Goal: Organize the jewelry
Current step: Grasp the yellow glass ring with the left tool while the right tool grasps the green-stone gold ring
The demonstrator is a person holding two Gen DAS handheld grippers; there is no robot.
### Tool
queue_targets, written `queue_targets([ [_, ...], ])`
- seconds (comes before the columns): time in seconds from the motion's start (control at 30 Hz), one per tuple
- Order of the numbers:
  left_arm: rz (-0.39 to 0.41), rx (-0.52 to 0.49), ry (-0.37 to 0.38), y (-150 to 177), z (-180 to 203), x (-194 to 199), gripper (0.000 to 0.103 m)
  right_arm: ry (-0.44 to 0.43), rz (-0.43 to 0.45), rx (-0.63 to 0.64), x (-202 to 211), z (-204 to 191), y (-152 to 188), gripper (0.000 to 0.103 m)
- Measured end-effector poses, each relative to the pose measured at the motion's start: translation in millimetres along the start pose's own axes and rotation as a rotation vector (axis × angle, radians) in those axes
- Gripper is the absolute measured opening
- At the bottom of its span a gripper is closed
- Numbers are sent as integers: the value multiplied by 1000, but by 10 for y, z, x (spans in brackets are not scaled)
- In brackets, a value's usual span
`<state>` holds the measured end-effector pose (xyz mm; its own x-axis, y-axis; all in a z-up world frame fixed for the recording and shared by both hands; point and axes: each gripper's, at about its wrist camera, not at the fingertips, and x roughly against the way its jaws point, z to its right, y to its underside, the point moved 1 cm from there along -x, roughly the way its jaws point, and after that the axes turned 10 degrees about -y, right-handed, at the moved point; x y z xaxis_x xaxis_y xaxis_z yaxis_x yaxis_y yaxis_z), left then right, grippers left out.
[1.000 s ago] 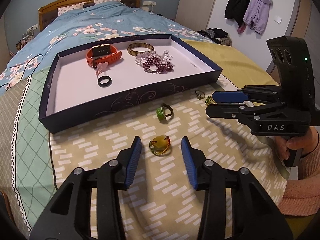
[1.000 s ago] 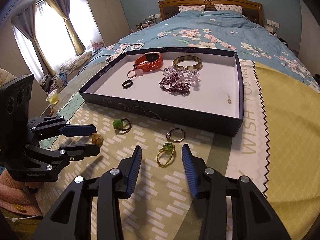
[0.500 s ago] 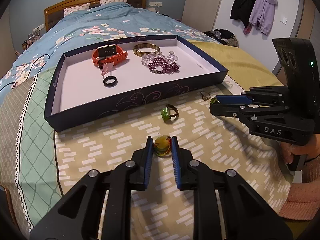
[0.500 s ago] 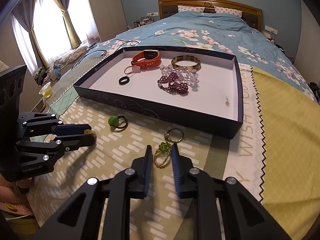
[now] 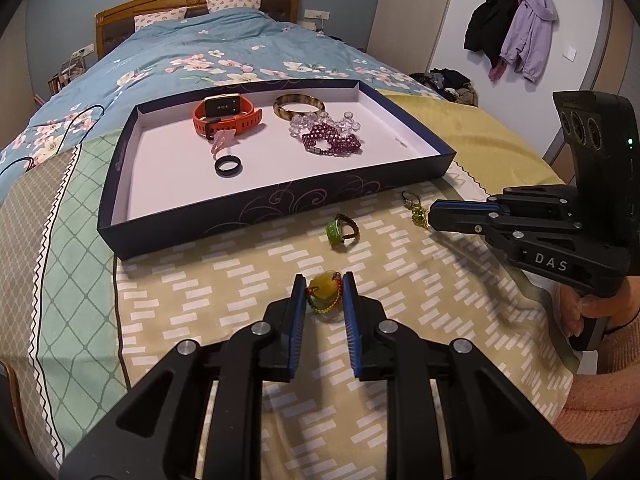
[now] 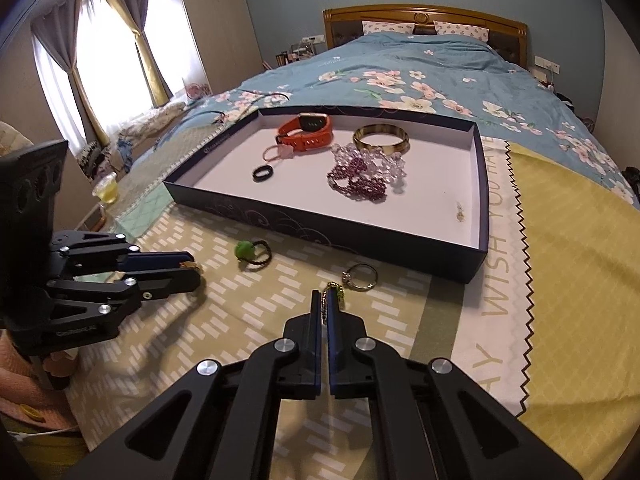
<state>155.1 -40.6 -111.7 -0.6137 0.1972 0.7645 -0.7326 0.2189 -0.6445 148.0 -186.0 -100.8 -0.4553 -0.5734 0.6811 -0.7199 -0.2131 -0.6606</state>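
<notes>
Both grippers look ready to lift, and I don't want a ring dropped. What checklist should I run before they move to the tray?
1. Left gripper clamped on the yellow stone ring: ok, a pad presses on each side.
2. Right gripper clamped on the green bead ring: ok, jaws shut, ring pokes out at the tips.
3. How firm that thin grip is: cannot tell.
4. Free floor in the tray: ok, near part is bare.
5. Green ball ring and silver ring clear of both grippers: ok, they lie apart on the cloth.
</notes>
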Motion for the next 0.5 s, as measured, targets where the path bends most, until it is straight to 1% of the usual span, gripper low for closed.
queue_targets([
  [0.5,59,20,-17,-76,-43,170,18,-76,95,-7,205,-70,-121,1],
])
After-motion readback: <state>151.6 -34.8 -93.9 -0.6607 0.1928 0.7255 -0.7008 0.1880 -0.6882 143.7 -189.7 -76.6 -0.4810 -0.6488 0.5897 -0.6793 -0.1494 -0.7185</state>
